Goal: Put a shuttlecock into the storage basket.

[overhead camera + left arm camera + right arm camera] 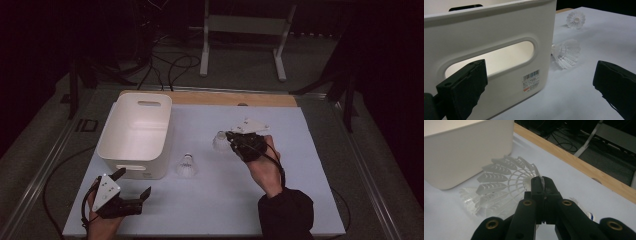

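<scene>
Down at the lower left of the high view we've got the left claw (134, 184) parked on the white surface (225, 210), jaws wide apart with nothing in them, right in front of the white bin (135, 137). A bit further up, middle of the frame, a loose shuttlecock (186, 166) sits on the surface just right of the bin. Past that, right of centre, the right claw (229, 140) is pinched tight on the skirt of the second shuttlecock (220, 142); whether it's off the surface we can't tell. The right gripper view shows that skirt (506, 180) squeezed between the jaws, upper middle of the frame.
</scene>
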Action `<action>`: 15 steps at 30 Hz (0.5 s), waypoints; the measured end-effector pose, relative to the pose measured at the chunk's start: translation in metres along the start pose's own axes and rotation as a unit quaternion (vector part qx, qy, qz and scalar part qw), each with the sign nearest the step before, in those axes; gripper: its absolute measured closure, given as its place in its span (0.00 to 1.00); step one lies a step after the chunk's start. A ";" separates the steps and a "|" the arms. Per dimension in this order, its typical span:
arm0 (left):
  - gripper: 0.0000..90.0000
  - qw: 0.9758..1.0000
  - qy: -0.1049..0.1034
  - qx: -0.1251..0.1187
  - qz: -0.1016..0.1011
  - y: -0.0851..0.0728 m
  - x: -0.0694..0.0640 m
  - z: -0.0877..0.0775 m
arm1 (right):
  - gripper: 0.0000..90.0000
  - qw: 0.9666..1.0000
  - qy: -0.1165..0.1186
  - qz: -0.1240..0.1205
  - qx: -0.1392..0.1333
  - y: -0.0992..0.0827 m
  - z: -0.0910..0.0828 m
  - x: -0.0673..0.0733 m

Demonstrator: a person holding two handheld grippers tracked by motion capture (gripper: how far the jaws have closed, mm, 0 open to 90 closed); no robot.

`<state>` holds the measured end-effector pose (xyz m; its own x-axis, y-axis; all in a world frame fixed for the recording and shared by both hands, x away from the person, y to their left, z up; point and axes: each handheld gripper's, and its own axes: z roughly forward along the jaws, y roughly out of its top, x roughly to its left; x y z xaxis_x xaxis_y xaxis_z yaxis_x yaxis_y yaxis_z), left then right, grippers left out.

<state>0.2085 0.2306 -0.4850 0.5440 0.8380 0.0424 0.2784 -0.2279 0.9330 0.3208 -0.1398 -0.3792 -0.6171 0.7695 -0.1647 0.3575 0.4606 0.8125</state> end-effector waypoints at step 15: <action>0.00 1.000 -0.002 -0.003 0.003 0.001 -0.001 0.000 | 0.99 1.000 0.007 -0.003 -0.004 0.012 0.005 0.006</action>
<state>0.2086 0.2299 -0.4846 0.5493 0.8344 0.0458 0.2709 -0.2297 0.9348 0.3247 -0.1274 -0.3732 -0.6288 0.7606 -0.1616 0.3477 0.4610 0.8164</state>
